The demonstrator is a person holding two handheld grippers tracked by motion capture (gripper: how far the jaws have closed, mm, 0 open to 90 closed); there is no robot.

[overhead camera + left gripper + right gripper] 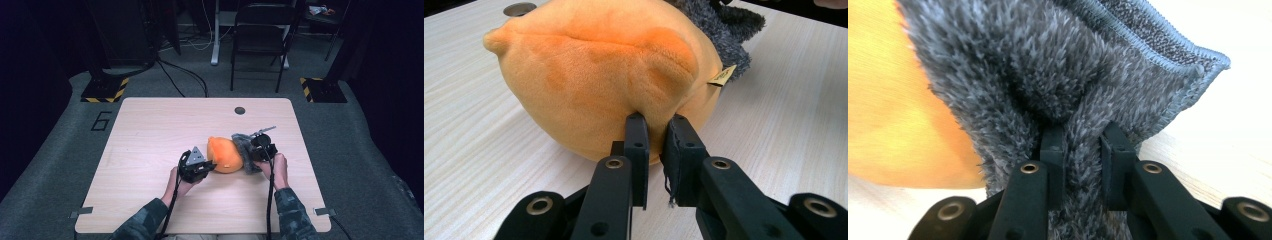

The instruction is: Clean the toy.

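Camouflage sleeves (pixel 292 210), black left gripper (pixel 209 165) topped by a grey triangular plate (pixel 196 155), black cables (pixel 270 200) trailing, brass-ringed screws (pixel 614 163).

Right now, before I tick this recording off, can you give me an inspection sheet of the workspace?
Surface: light wooden table, with a round grommet hole near its far edge.
Job's things: orange plush toy lying on the table, grey fluffy cloth against its right side.
Clutter: nothing seen on the table besides these.
Grippers: left gripper shut on a pinch of the orange plush toy; right gripper shut on a fold of the grey fluffy cloth.
Cables: one black cable trails from each gripper toward the person; more cables on the floor beyond the table.
Surroundings: grey carpet, black folding chair behind the table, two hazard-striped stand bases.
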